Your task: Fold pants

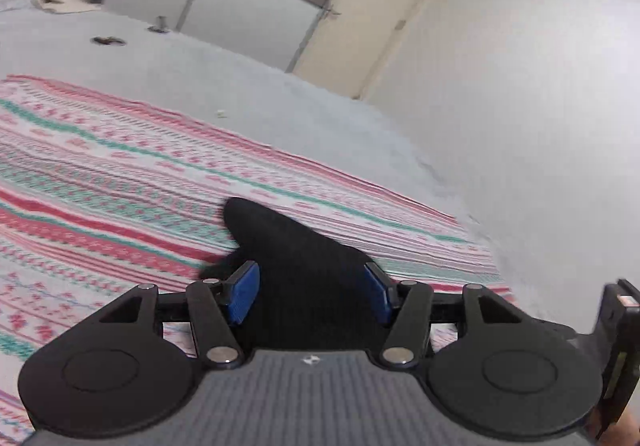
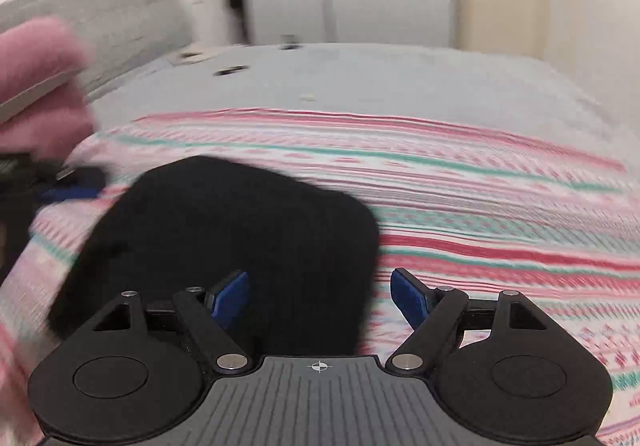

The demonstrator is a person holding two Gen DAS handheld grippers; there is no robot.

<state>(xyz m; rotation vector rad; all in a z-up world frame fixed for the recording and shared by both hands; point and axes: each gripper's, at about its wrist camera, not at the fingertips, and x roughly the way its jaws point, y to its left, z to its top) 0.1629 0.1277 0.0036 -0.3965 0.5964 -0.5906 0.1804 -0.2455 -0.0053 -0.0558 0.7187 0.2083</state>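
Pants [image 2: 224, 246]: a black, soft bundle with no visible seams or details; it lay on the striped blanket [image 2: 500, 206] that covered the bed [image 2: 360, 74]. The picture was blurred, so the folds could not be read.
Pants in left view [image 1: 304, 270]: a dark, narrow shape that rose between the two blue pads and ended in a rounded tip over the blanket.
Left tongs [image 1: 316, 292]: the jaws stood apart, with black cloth filling the gap between them; the pads did not clearly press the cloth, so the tongs looked open.
Right tongs [image 2: 320, 298]: the jaws stood wide apart; the left pad was over the black cloth, the right pad was over the blanket, beside the edge of the pants.
Only in right view: a pink, blurred sleeve [image 2: 40, 78] at the left edge, and below it a dark part with a blue pad, probably the other tongs, near the left side of the pants; also a grey pillow [image 2: 112, 6] at the head of the bed.
Only in left view: a cream door [image 1: 368, 14] with its handle, and a large white wall [image 1: 520, 86] to the right of the bed.
Both views: small dark items far away on the grey sheet, too blurred to name.
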